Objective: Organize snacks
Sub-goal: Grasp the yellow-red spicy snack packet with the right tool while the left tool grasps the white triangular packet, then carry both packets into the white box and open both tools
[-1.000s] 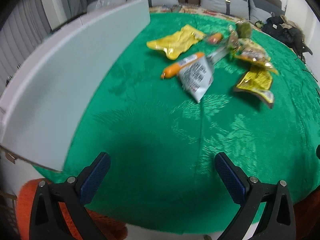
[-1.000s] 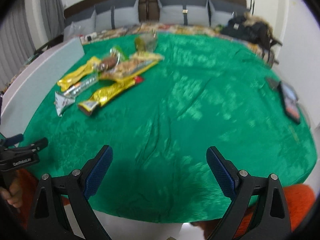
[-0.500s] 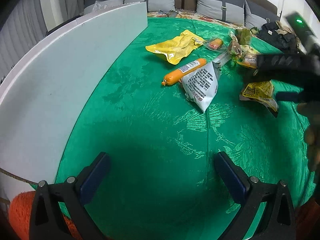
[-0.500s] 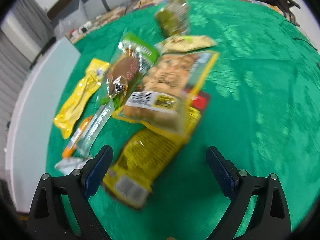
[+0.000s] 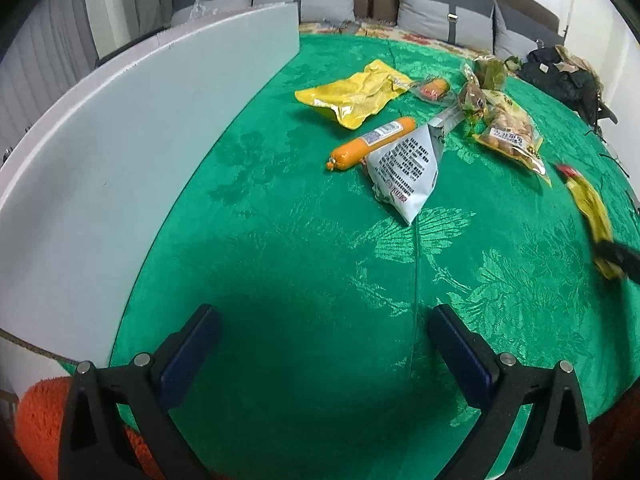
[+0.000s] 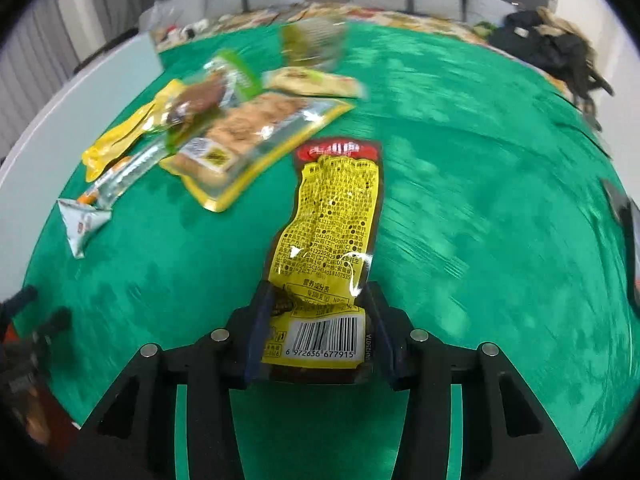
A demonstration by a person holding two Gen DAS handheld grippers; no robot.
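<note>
My right gripper (image 6: 318, 286) has the barcode end of a long yellow snack packet (image 6: 336, 200) between its jaws, which are closing, with the pads against the packet's sides. The packet stretches away from me over the green cloth (image 6: 460, 200). In the left wrist view the same yellow packet (image 5: 596, 212) shows at the right edge. My left gripper (image 5: 322, 316) stands open over bare cloth, nothing between its fingers. Beyond it lie an orange sausage (image 5: 372, 142), a white triangular packet (image 5: 408, 168), a flat yellow pouch (image 5: 356, 96) and a nut packet (image 5: 512, 136).
A pale board (image 5: 120, 160) lies along the table's left side. A black bag (image 5: 568, 76) sits at the far right by the sofa cushions. A dark flat device (image 6: 628, 232) rests at the cloth's right edge. An orange rug (image 5: 40, 420) shows below the table's near edge.
My right gripper swung in over the snack pile, narrowed from wide open around the yellow packet's barcode end, and drew the packet away from the other snacks. My left gripper stayed put.
</note>
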